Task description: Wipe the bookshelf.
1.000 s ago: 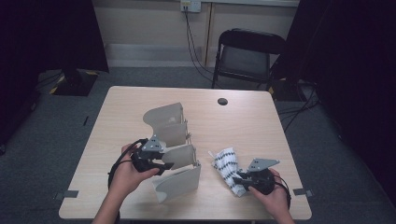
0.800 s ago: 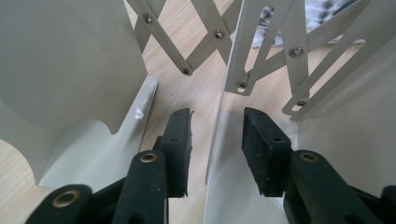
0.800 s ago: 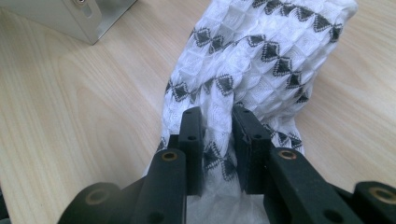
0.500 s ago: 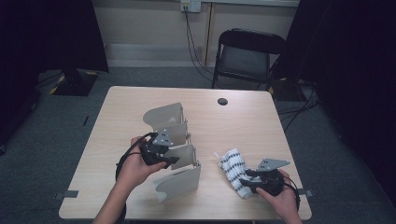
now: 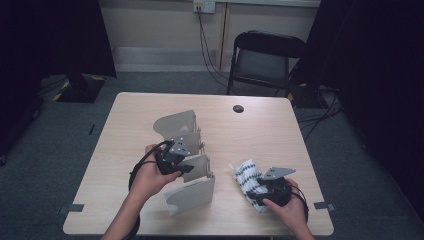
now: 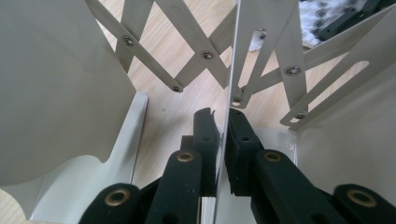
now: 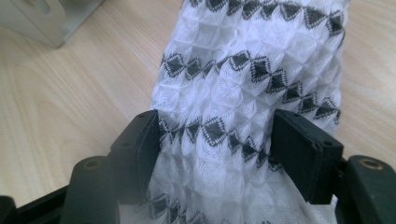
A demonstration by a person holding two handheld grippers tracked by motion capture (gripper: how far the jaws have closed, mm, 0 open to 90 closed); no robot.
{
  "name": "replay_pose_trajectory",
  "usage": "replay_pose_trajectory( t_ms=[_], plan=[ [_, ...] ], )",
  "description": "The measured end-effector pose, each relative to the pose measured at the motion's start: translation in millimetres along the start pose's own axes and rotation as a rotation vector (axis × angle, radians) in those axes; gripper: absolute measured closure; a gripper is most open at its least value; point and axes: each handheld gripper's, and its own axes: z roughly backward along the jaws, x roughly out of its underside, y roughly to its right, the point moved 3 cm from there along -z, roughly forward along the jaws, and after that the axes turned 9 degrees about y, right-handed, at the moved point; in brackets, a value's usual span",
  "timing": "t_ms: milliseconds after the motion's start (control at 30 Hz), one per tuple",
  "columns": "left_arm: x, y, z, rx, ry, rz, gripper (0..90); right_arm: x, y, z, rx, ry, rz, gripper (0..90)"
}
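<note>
A grey metal accordion rack with upright divider plates stands mid-table. My left gripper reaches into it from the left. In the left gripper view its jaws have just been closing, and the left gripper is now shut on the thin edge of one divider plate. A rolled white cloth with black diamonds lies at the front right. My right gripper is at its near end. In the right gripper view the right gripper has just been opening and now stands open, with the cloth between its pads.
A small black round object sits near the table's far edge. A black folding chair stands behind the table. Cables hang from a wall socket. The rack's scissor links cross behind the gripped plate.
The left hand has shifted right into the rack and its jaws have come together on a divider plate. The right gripper's jaws have spread apart around the cloth.
</note>
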Motion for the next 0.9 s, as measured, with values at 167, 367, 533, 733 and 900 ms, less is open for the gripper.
replay_pose_trajectory(
  t_ms=[167,367,533,733,900],
  plan=[
    [-1.6,2.5,-0.2,0.021,-0.009,-0.01,89.4,1.5,1.2,-3.2,0.001,0.006,-0.009,32.8],
    [-5.5,5.0,-0.4,0.02,-0.023,-0.013,90.0,4.2,3.6,-3.6,-0.005,0.017,-0.027,32.9],
    [-8.5,5.7,0.9,0.021,-0.035,-0.019,90.0,5.1,4.0,-3.4,-0.003,0.021,-0.028,32.8],
    [-7.7,5.7,0.3,0.019,-0.022,-0.012,90.0,5.6,4.5,-3.7,-0.006,0.028,-0.027,32.8],
    [-7.3,6.7,-0.8,0.015,-0.027,-0.012,90.0,5.9,4.0,-3.6,-0.004,0.026,-0.025,32.8]
  ],
)
